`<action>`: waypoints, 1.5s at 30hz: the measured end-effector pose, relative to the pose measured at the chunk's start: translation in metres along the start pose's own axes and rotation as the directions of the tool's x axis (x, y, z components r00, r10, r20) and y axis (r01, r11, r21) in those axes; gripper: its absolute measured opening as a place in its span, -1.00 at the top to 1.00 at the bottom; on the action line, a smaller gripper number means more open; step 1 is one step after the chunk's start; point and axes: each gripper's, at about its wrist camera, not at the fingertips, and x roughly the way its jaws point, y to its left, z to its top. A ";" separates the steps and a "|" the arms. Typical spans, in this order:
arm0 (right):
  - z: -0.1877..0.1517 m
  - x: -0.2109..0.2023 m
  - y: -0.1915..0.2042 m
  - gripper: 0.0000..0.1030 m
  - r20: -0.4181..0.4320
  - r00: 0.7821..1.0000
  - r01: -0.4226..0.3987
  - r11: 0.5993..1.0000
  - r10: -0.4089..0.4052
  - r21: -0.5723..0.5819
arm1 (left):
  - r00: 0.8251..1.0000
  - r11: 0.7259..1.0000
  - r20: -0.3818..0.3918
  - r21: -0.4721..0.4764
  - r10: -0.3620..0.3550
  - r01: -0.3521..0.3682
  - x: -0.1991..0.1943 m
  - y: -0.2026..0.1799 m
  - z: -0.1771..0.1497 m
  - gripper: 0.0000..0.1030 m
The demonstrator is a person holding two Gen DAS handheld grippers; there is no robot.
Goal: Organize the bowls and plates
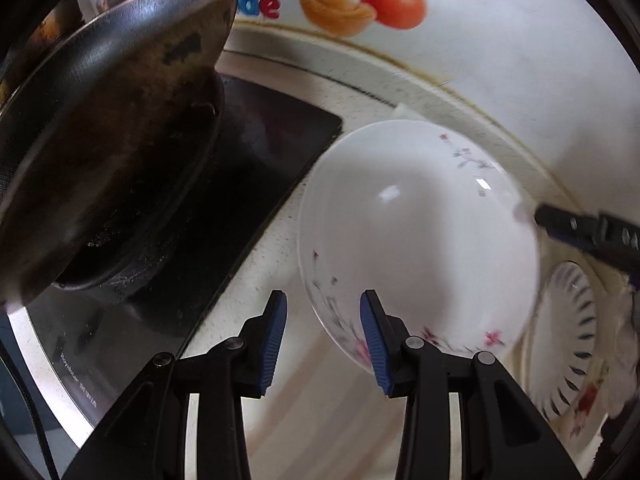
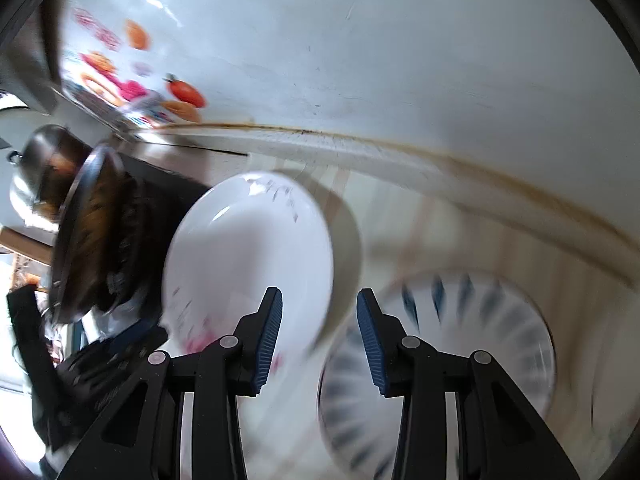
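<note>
So the white floral bowl point(image 1: 416, 240) sits on the pale counter point(image 1: 280, 400), right beside the edge of the black cooktop point(image 1: 256, 184) and not far from the back wall. The striped plate point(image 2: 460, 360) lies on the counter just beside it, toward the right end. A big dark wok point(image 1: 108, 152) sits tilted on the burner close to the bowl's left side, so watch that.

Left gripper point(image 1: 323, 336) is spread wide with nothing in it; the bowl's near rim sits partly behind its right finger, but I can't tell if it's touching. Right gripper point(image 2: 319, 338) is also spread and empty, hovering over the gap where bowl and plate meet. That view is pretty blurry, so don't trust fine detail.

Handling-wise, my guess: both look like glazed ceramic, so stiff, slick, and chip-happy if they knock together or bump the wok. The bowl probably has some weight. I'd pinch it at the rim, one finger inside and one outside, squeezing firmly since glaze slips. The plate lies flat, so getting a finger under its edge looks like the tricky part.
</note>
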 end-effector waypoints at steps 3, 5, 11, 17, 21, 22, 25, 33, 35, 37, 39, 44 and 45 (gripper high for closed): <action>0.026 0.033 0.001 0.19 -0.017 1.000 0.000 1.000 0.000 -0.020 | 1.000 1.000 -0.031 -0.009 0.007 -0.007 0.016 0.003 0.005 0.31; 0.038 0.051 0.003 0.19 -0.030 1.000 -0.006 0.999 0.005 -0.035 | 1.000 1.000 -0.013 0.001 0.023 -0.023 0.020 0.002 0.007 0.31; 0.047 0.085 0.020 0.47 -0.040 0.999 0.014 0.992 -0.020 -0.124 | 1.000 1.000 0.008 0.007 0.015 -0.015 0.024 -0.003 0.014 0.36; 0.044 0.080 0.012 0.54 -0.038 0.999 -0.031 0.997 0.028 -0.067 | 1.000 1.000 0.013 -0.006 -0.011 0.011 0.015 -0.001 0.010 0.41; 0.036 0.072 0.007 0.57 -0.037 0.999 -0.016 0.998 0.013 -0.068 | 0.999 0.999 0.033 0.019 -0.031 0.030 -0.001 -0.010 0.006 0.41; 0.035 0.073 0.008 0.57 -0.037 0.999 -0.016 0.998 0.014 -0.061 | 0.999 0.999 0.036 0.027 -0.040 0.039 -0.006 -0.012 0.005 0.41; 0.028 0.059 0.001 0.57 -0.027 0.999 -0.021 0.999 0.020 -0.029 | 0.997 0.997 0.046 0.045 -0.063 0.061 -0.020 -0.016 0.004 0.41; 0.000 -0.008 -0.007 0.58 0.026 1.000 -0.006 1.000 0.006 0.015 | 0.989 0.982 0.075 0.147 -0.131 0.119 -0.072 -0.037 -0.011 0.41; -0.013 -0.027 -0.010 0.58 0.042 0.999 -0.007 0.999 0.005 0.042 | 0.987 0.975 0.072 0.183 -0.144 0.129 -0.082 -0.043 -0.018 0.41; -0.027 -0.046 -0.013 0.58 0.059 0.998 -0.006 0.998 0.002 0.067 | 0.985 0.966 0.066 0.215 -0.159 0.142 -0.094 -0.048 -0.030 0.41; -0.045 -0.064 -0.017 0.59 0.069 0.998 -0.003 0.995 -0.004 0.098 | 0.983 0.955 0.052 0.253 -0.175 0.157 -0.104 -0.054 -0.044 0.41; -0.098 -0.102 -0.027 0.59 0.077 0.996 0.023 0.988 -0.035 0.154 | 0.979 0.925 0.005 0.328 -0.205 0.192 -0.117 -0.065 -0.080 0.41; -0.109 -0.108 -0.030 0.59 0.080 0.996 0.024 0.986 -0.038 0.165 | 0.977 0.915 -0.013 0.347 -0.212 0.203 -0.118 -0.068 -0.089 0.41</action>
